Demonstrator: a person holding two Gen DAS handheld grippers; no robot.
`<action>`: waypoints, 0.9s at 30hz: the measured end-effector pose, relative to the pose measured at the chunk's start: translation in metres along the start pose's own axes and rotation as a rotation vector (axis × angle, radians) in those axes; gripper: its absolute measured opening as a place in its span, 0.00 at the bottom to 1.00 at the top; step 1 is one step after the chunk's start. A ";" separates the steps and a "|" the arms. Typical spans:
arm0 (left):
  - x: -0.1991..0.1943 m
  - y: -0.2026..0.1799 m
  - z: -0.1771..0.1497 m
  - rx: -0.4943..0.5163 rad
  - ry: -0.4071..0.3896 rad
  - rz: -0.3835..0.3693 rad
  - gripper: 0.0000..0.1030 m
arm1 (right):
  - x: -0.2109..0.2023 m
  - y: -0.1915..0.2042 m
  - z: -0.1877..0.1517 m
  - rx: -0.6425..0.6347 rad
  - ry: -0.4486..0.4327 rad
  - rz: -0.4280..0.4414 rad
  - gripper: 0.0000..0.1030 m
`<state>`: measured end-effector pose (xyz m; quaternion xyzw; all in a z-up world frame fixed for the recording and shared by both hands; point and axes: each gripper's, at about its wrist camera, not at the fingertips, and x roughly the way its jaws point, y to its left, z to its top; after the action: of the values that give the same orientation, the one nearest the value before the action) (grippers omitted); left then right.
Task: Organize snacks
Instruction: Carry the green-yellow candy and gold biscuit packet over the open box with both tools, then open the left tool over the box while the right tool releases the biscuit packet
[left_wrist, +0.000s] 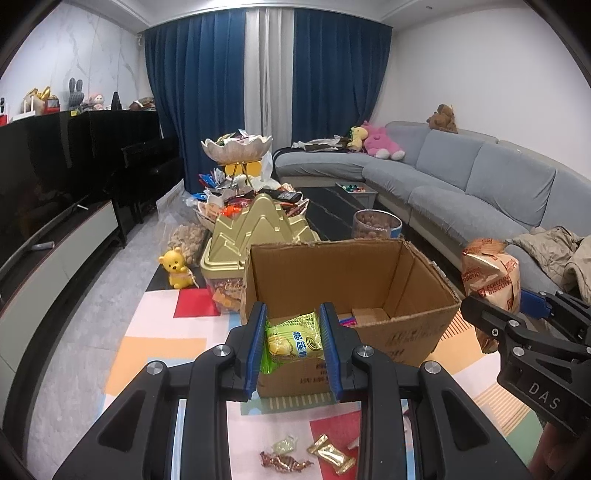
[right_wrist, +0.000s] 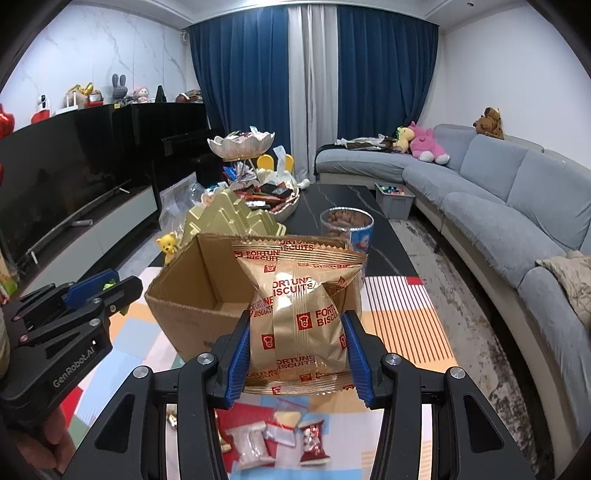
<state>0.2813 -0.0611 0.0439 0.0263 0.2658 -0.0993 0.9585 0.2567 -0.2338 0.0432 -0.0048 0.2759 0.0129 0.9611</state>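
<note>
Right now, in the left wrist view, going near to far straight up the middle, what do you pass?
Loose wrapped candies on the mat → green snack packet clamped in the left gripper → open cardboard box → gold mountain-shaped lid → white lotus-shaped bowl → blue curtains.

1. Ahead of both sets of jaws, the cardboard box (left_wrist: 351, 280) stands open-topped; its interior is mostly free.
2. Beyond the box's far wall, a gold-lidded container (left_wrist: 258, 229) and a clear jar (left_wrist: 375, 223) block the way.
3. Below the jaws, small wrapped snacks (right_wrist: 277, 439) lie loose on the mat.
4. The right gripper (right_wrist: 297, 354) stands just beside the left gripper (left_wrist: 293, 350), narrowing the side room.
</note>
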 end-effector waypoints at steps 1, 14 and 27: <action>0.002 0.001 0.003 0.000 -0.001 -0.001 0.29 | 0.001 0.000 0.002 0.000 -0.003 0.000 0.47; 0.037 0.006 0.028 0.033 -0.003 -0.018 0.29 | 0.029 0.001 0.023 -0.014 -0.004 -0.009 0.47; 0.071 0.015 0.040 0.013 0.022 -0.024 0.30 | 0.063 0.004 0.041 -0.033 0.018 0.001 0.47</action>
<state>0.3646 -0.0628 0.0418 0.0307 0.2761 -0.1123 0.9541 0.3312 -0.2278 0.0444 -0.0208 0.2843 0.0179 0.9583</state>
